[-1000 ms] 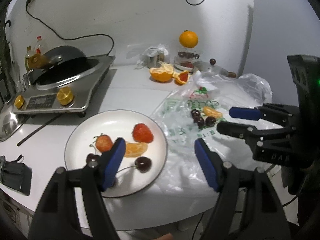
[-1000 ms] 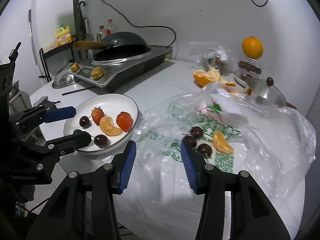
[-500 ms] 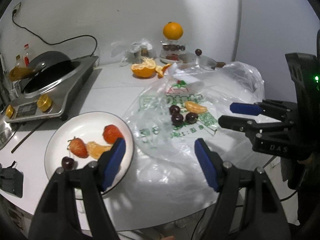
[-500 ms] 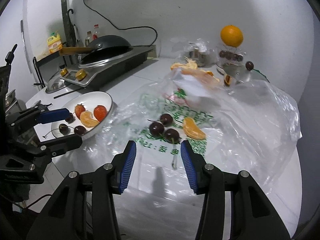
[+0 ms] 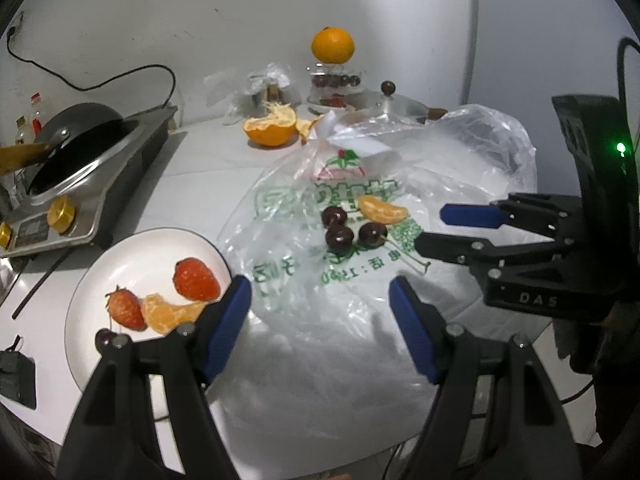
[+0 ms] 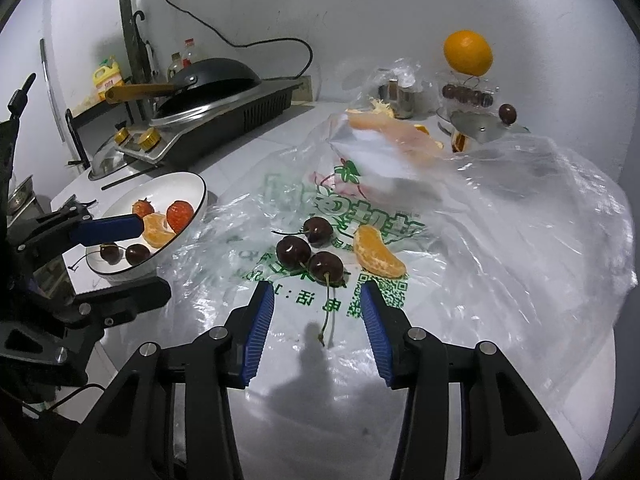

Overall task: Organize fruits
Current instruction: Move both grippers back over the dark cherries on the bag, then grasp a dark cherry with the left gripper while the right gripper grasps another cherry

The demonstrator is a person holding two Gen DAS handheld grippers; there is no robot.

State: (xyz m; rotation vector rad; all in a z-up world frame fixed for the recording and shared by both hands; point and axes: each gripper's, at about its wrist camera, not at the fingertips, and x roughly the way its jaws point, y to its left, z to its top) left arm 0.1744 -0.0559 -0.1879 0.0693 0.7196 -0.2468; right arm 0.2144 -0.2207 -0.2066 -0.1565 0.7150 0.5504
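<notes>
Three dark cherries (image 6: 308, 251) and an orange segment (image 6: 376, 254) lie on a clear plastic bag (image 6: 460, 232) spread on the table. A white plate (image 6: 192, 182) to the left holds two strawberries (image 5: 196, 279), an orange segment (image 5: 170, 312) and two cherries (image 6: 124, 253). My right gripper (image 6: 318, 304) is open and empty, just short of the nearest cherry. My left gripper (image 5: 320, 300) is open and empty, over the bag beside the plate (image 5: 120, 264). The cherries (image 5: 348, 229) lie ahead of it.
An induction cooker with a black wok (image 5: 76, 148) stands at the back left. Orange peel halves (image 5: 270, 130), a whole orange (image 5: 333, 45) on a clear container, a pot lid (image 6: 486, 126) and a tin in plastic stand at the back. A black item (image 5: 16, 374) lies at the table's left edge.
Both grippers have moved right and forward toward the cherries on the bag. The plate has slid to the left in both views. Both stay open.
</notes>
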